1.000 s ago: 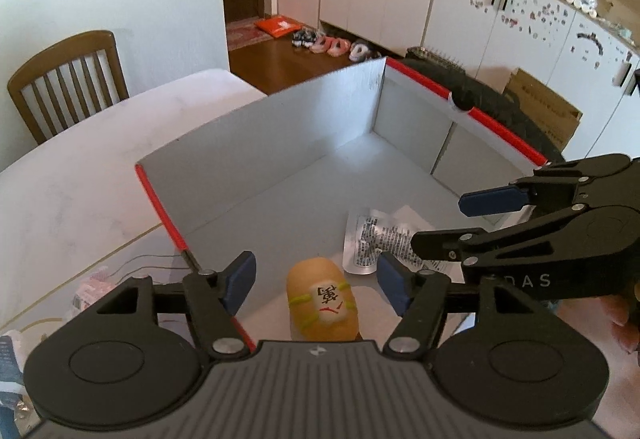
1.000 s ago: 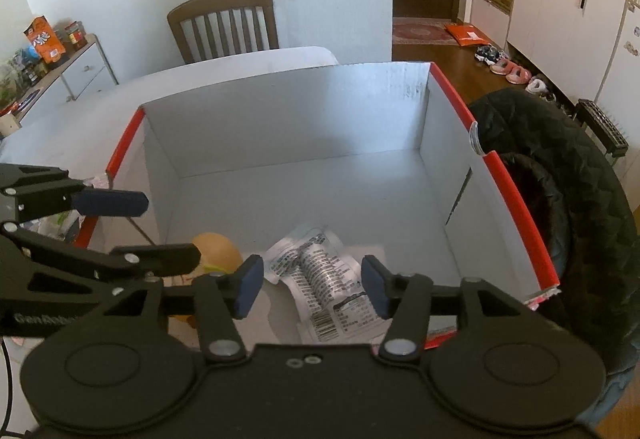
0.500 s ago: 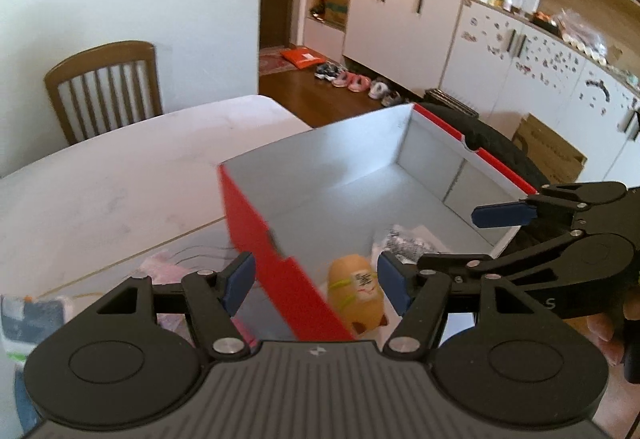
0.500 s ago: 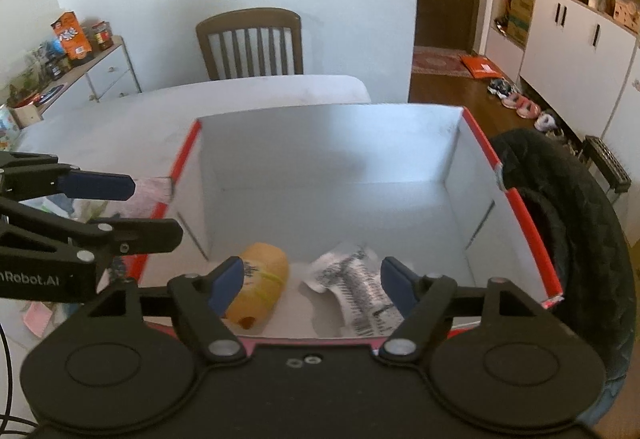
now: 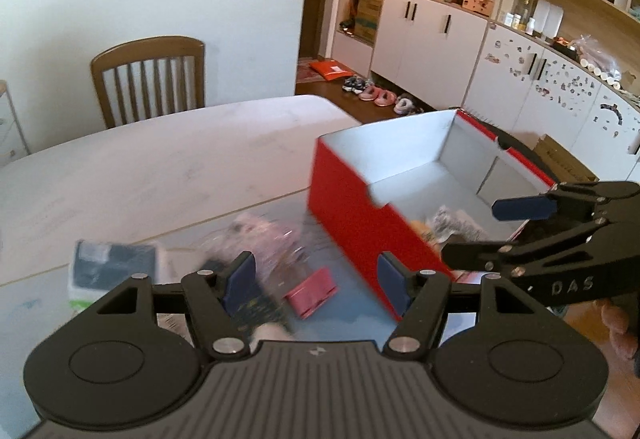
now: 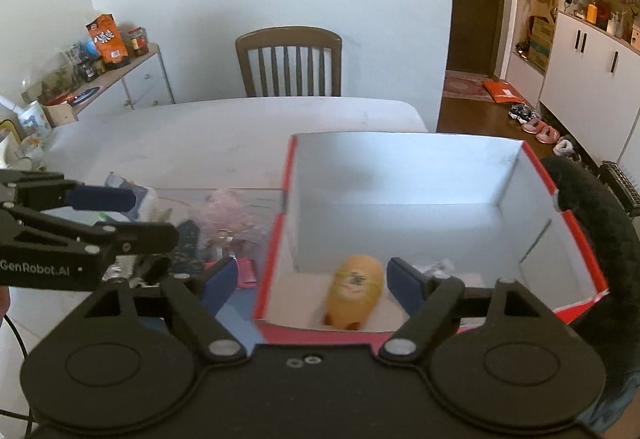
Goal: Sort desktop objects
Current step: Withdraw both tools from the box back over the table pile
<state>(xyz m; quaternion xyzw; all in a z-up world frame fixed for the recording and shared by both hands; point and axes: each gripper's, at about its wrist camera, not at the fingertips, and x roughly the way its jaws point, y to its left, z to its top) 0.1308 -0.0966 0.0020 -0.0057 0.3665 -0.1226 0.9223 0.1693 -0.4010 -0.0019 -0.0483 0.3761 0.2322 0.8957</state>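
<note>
A red box with a grey inside (image 5: pixel 352 207) (image 6: pixel 400 175) stands on the table's right side. In it lie a yellow toy (image 6: pixel 354 289) and a crinkled silver packet (image 5: pixel 454 225). My left gripper (image 5: pixel 316 279) is open and empty, above a pile left of the box: a pink card (image 5: pixel 312 291), a clear bag with pink things (image 5: pixel 264 235), a dark patterned item (image 5: pixel 256 309) and a white and dark pack (image 5: pixel 114 265). My right gripper (image 6: pixel 310 281) is open and empty, over the box's near left corner.
The white table (image 5: pixel 140 167) runs back to a wooden chair (image 6: pixel 288 65). A black padded chair (image 6: pixel 600 239) stands right of the box. A side shelf with snacks and jars (image 6: pixel 96 59) is at the far left. Cabinets line the right wall.
Both grippers have pulled back and swung left out of the box. The left one now looks at the pile beside the box. Both stay open and empty.
</note>
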